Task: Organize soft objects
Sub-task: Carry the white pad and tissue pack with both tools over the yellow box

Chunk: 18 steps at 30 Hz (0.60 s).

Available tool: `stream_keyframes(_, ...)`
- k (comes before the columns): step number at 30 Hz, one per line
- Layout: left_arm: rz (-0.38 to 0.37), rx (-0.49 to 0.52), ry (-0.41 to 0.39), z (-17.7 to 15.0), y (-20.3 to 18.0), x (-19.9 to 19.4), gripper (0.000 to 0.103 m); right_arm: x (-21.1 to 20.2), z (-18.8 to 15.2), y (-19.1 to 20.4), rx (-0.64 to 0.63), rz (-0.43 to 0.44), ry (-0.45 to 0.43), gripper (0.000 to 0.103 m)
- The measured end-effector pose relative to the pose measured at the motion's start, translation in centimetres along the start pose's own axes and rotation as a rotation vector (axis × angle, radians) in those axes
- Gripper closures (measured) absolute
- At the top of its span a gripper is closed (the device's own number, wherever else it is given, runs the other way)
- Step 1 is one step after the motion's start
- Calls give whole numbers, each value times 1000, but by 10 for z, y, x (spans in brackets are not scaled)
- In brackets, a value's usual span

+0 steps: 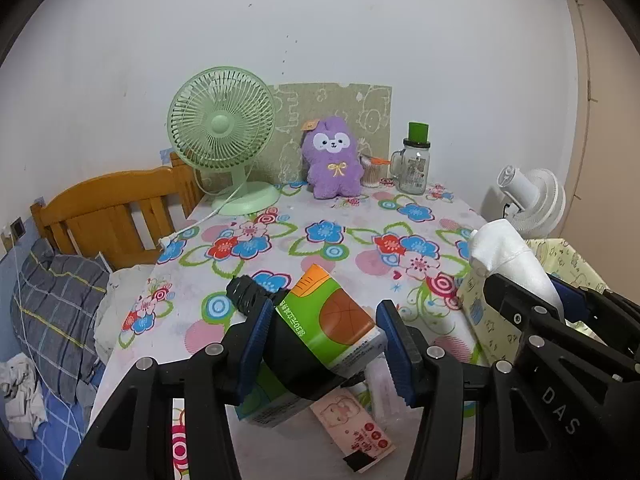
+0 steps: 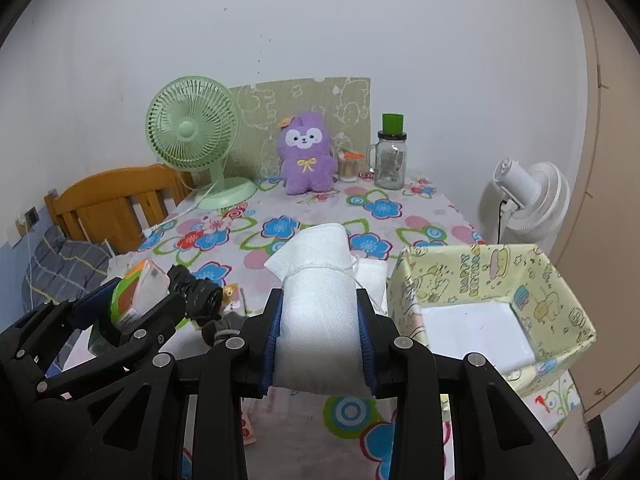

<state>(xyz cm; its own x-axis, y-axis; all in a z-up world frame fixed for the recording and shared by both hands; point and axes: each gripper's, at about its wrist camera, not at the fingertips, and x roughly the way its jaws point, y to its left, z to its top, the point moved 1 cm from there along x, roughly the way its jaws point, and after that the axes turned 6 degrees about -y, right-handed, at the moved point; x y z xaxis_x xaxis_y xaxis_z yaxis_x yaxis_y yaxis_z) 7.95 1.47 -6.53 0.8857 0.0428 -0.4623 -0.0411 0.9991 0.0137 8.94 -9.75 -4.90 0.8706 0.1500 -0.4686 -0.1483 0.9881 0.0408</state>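
Floral tablecloth [image 2: 280, 216]; right tool [image 2: 320, 344] pinching quilted white pouch [image 2: 316, 280], left tool [image 1: 324, 344] a glossy pack [image 1: 332, 320].

A: What do the grippers look like?
B: The left gripper [image 1: 320, 336] and right gripper [image 2: 320, 336] have black linkage arms, silver pivot screws, ridged blue pads; white "DAS" lettering marks one.

Left gripper [image 1: 324, 334] clamped on a green tissue pack [image 1: 334, 328] and a black bag roll [image 1: 248, 294], lifted over the flowered tablecloth [image 1: 320, 240]. Beyond: green fan [image 1: 222, 128], purple plush toy [image 1: 334, 158], glass jar [image 1: 414, 166].
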Motion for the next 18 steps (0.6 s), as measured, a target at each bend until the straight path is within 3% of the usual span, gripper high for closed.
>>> stream_keyframes(18,-24,12,-30,20,-25,-6,48,-9,19,-27,9,-3,-21,66)
